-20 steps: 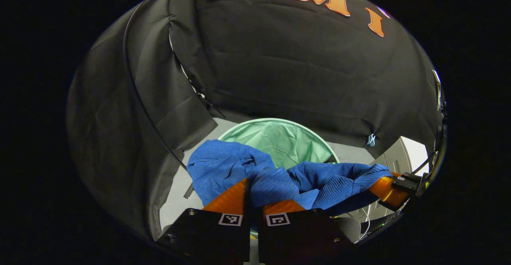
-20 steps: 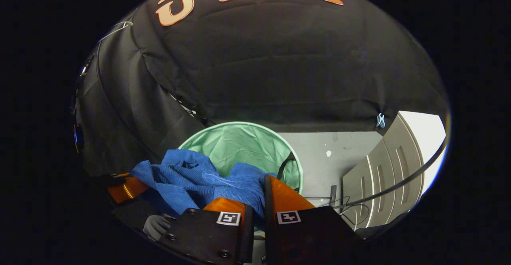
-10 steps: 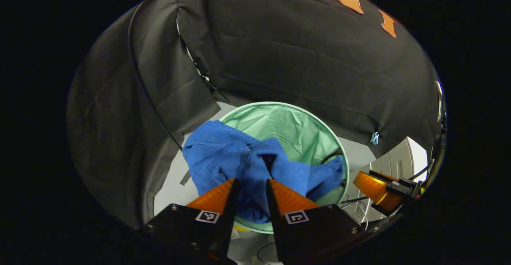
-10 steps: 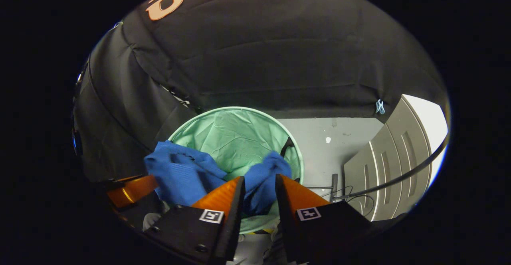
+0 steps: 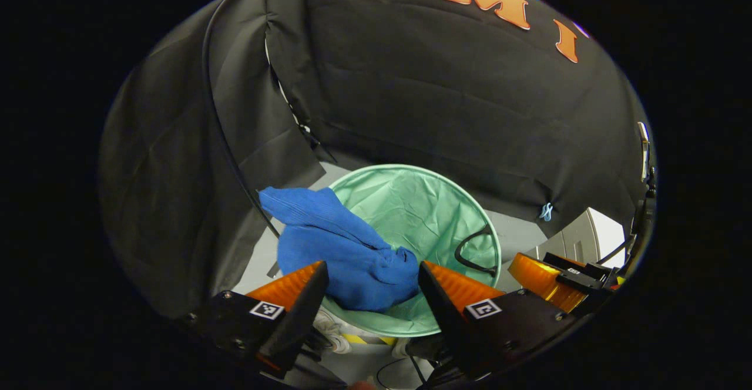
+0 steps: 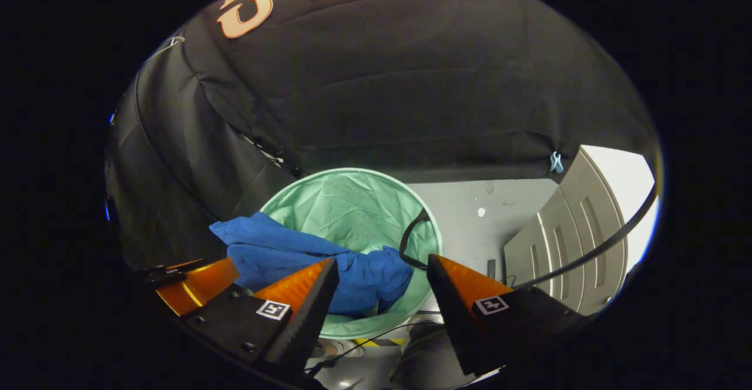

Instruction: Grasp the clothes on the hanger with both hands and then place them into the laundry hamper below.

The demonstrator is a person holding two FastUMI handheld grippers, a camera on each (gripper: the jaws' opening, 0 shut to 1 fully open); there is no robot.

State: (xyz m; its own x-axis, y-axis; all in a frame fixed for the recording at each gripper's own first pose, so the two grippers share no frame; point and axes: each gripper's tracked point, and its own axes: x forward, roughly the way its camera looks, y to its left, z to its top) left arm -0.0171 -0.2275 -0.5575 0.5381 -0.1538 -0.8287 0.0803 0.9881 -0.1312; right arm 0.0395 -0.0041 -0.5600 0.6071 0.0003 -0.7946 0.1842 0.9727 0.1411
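The blue garment (image 5: 335,246) lies crumpled in the round mint-green laundry hamper (image 5: 423,202), with one part draped over the hamper's left rim. In the right gripper view the same garment (image 6: 294,255) hangs over the left side of the hamper (image 6: 352,202). My left gripper (image 5: 371,272) is open above the hamper's near edge, its orange fingers apart and touching nothing. My right gripper (image 6: 382,266) is open too, with the cloth lying below the gap. The right gripper's orange finger (image 5: 537,275) shows at the lower right of the left gripper view, and the left one's (image 6: 197,284) at the lower left of the right gripper view.
A black handle loop (image 6: 411,243) hangs at the hamper's right rim. The hamper stands on a grey floor (image 6: 493,219) against the black booth wall. A grey panelled door (image 6: 581,231) is at the right. Cables run along the floor near the hamper's base.
Both grippers have opened and let go of the blue garment, which has dropped from between them into the hamper, part of it settling over the left rim.
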